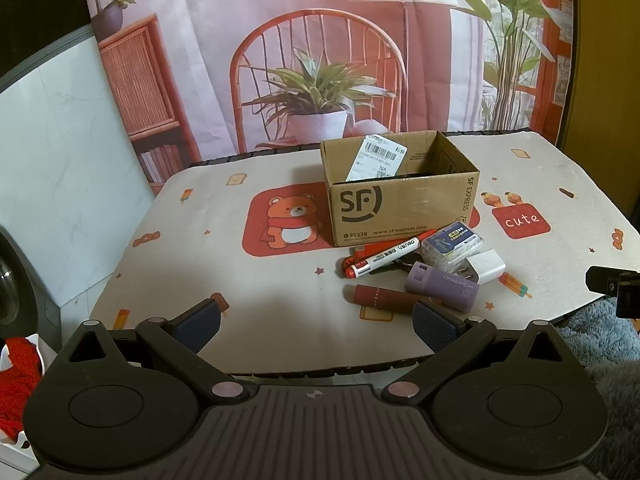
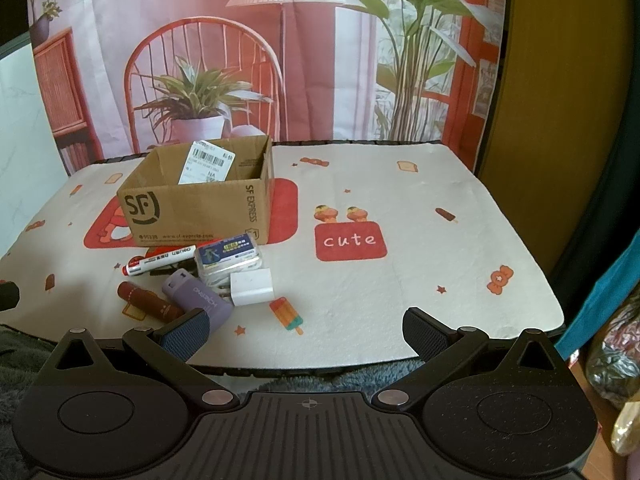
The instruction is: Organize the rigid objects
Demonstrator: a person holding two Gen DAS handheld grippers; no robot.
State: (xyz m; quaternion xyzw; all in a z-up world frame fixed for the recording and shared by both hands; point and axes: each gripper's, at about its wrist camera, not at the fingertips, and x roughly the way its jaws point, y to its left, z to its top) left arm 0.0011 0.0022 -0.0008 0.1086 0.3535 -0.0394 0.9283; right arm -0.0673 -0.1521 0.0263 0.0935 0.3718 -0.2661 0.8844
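Observation:
An open cardboard SF box (image 1: 400,196) (image 2: 192,208) stands on the table mat. In front of it lies a pile: a red-capped white marker (image 1: 384,258) (image 2: 160,261), a clear plastic box with a blue label (image 1: 452,242) (image 2: 228,256), a white charger (image 1: 486,266) (image 2: 252,289), a purple cylinder (image 1: 442,286) (image 2: 198,298) and a dark red tube (image 1: 384,294) (image 2: 148,300). My left gripper (image 1: 316,324) is open over the mat's near edge, left of the pile. My right gripper (image 2: 306,332) is open, right of the pile.
The mat (image 2: 420,248) with the "cute" print covers the table. A printed backdrop (image 1: 320,40) hangs behind. A grey fluffy rug (image 1: 600,344) lies below the front edge. Red fabric (image 1: 18,384) sits at the lower left.

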